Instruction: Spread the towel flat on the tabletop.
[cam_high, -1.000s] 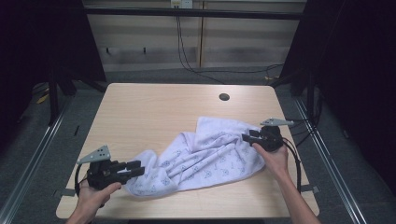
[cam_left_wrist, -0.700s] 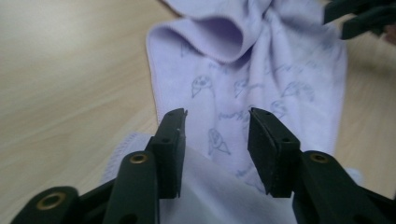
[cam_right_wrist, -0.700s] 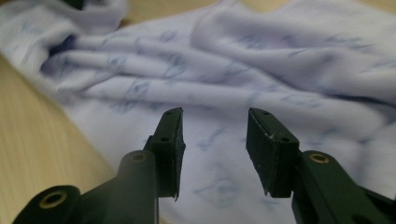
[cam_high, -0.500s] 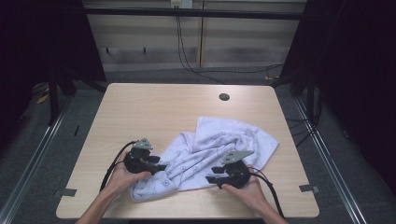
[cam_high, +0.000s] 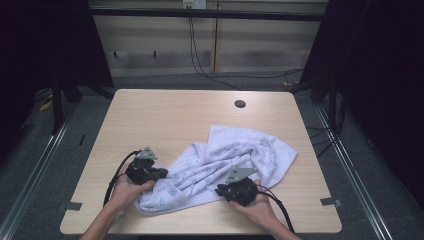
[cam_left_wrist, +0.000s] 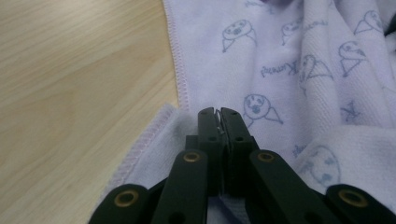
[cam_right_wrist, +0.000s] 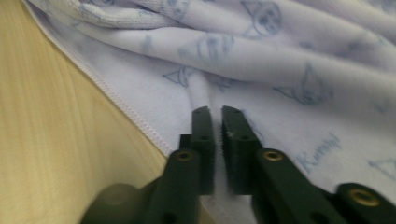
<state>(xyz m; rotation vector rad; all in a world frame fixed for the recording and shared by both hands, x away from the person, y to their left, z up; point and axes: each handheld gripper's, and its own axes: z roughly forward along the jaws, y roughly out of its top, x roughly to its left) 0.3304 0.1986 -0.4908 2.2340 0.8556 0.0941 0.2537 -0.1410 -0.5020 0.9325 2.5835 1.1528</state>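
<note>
One pale lilac towel (cam_high: 227, 167) printed with small faces lies crumpled on the near half of the table (cam_high: 165, 115), with two grippers at its near edge: the left gripper (cam_high: 159, 175) at its left corner and the right gripper (cam_high: 221, 190) at its near hem. The far half of the table, with one dark round hole (cam_high: 240, 104), is bare and offers open room. Both pairs of jaws have just been closing; the left gripper view shows the jaws pinched on a fold beside the stitched hem (cam_left_wrist: 175, 65), and the right gripper view shows them narrowed on a raised ridge of towel (cam_right_wrist: 289, 60) just inside its hem.
</note>
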